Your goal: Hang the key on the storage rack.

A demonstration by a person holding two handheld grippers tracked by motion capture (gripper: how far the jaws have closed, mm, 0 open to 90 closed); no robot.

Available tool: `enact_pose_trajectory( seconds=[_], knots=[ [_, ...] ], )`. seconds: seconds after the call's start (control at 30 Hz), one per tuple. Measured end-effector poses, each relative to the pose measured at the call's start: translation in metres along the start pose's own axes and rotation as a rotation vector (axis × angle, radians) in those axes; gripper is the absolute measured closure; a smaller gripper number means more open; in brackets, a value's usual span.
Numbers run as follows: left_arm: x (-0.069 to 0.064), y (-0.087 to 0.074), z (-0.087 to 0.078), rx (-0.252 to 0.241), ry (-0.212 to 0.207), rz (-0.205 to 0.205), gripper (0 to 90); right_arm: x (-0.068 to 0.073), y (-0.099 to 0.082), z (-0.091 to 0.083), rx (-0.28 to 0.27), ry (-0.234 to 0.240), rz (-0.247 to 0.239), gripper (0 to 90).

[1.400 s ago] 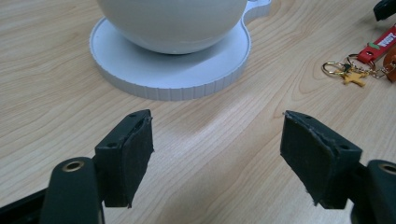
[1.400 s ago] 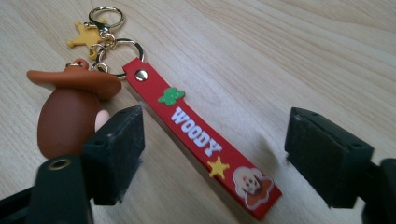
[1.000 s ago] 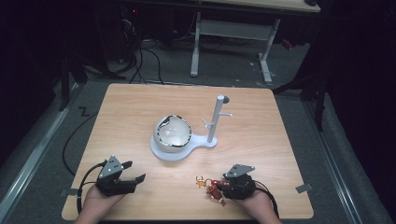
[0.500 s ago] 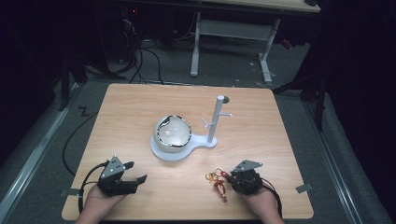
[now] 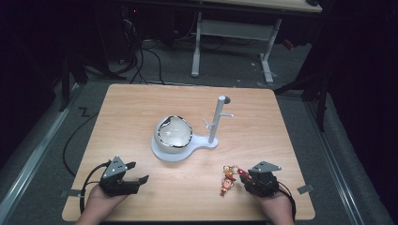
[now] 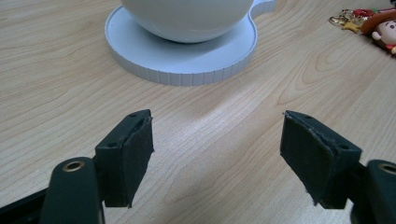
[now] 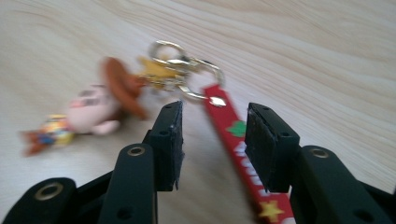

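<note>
A keychain lies on the wooden table (image 5: 141, 108) at front right: a small cowboy doll (image 5: 227, 180) (image 7: 93, 112), gold rings (image 7: 180, 65) and a red printed strap (image 7: 229, 126). My right gripper (image 5: 245, 177) (image 7: 215, 140) sits low over the strap. Its jaws have just been opening; the strap runs between them on the table, and the pads stand off it. My left gripper (image 5: 139, 171) (image 6: 217, 154) rests open at front left with only bare wood between its jaws. It faces the white stand's base (image 6: 182, 70), with the keychain (image 6: 373, 23) beyond.
A white stand sits mid-table: a flat base (image 5: 162, 153) bearing a rounded white bowl (image 5: 174, 133) and an upright post (image 5: 217, 119) with short pegs. Bare wood spreads around it. Desk legs and cables stand on the dark floor behind.
My right gripper has shifted to the right, and the keychain has been dragged right along with it. The left gripper has stayed where it was.
</note>
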State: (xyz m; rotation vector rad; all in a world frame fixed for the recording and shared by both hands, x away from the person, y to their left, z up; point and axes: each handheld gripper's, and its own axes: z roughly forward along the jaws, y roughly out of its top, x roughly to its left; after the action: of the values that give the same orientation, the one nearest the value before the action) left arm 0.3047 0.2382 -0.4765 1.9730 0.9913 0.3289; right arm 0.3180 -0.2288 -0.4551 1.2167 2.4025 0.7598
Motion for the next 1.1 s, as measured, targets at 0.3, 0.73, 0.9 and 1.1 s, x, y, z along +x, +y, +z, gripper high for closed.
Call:
enact_pose_trajectory(
  seconds=[0.3,0.73,0.9,1.1],
  knots=[
    [-0.001,0.001,0.001,0.000,-0.003,0.009,26.3,0.020,-0.004,0.011,0.095,0.132,-0.025,68.2],
    [-0.001,-0.003,-0.007,-0.001,0.009,0.002,26.9,0.039,0.020,0.032,0.072,0.152,-0.075,64.5],
    [0.002,-0.003,-0.005,-0.002,0.008,-0.014,27.2,0.036,0.013,0.024,0.079,0.174,-0.078,60.0],
    [-0.003,0.001,-0.005,-0.009,0.003,0.014,27.3,0.019,0.009,0.015,0.063,0.143,-0.017,56.9]
  ],
)
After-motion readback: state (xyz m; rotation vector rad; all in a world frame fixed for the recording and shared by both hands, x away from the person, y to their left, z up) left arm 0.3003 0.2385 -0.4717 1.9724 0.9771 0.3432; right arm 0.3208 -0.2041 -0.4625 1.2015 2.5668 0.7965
